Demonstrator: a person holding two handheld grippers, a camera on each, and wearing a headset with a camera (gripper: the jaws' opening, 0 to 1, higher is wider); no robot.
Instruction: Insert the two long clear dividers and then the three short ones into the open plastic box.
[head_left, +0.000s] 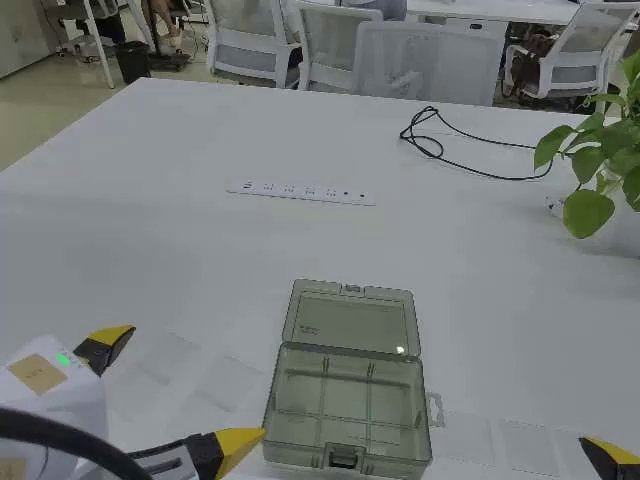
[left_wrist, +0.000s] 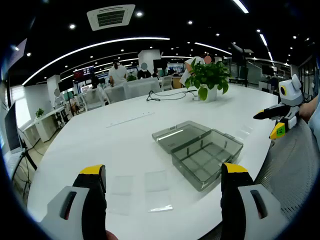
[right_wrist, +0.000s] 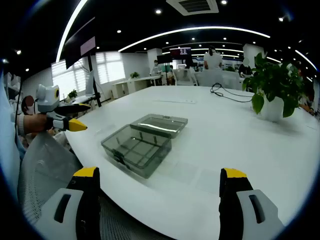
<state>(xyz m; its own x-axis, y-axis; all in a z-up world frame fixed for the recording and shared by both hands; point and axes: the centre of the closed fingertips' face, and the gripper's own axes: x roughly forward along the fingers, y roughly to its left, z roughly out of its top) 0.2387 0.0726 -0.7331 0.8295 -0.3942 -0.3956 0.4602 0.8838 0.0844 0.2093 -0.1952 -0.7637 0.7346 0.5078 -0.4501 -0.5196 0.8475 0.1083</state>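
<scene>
The open smoky-clear plastic box (head_left: 348, 405) sits near the table's front edge, its lid (head_left: 350, 322) laid back flat behind it. Faint grid lines show inside the box (right_wrist: 136, 147); I cannot tell whether they are dividers. Flat clear dividers (head_left: 200, 370) lie on the table left of it, seen also as clear dividers (left_wrist: 157, 181) in the left gripper view, and more clear pieces (head_left: 500, 440) lie to its right. My left gripper (head_left: 170, 395) stands open at the bottom left, holding nothing. My right gripper (right_wrist: 160, 175) is open and faces the box from the other side.
A white power strip (head_left: 300, 192) lies mid-table beyond the box. A black cable (head_left: 450, 145) loops at the far right, near a potted plant (head_left: 600, 160). White chairs (head_left: 420, 60) line the far edge. The table's front edge (right_wrist: 150, 200) runs just under the grippers.
</scene>
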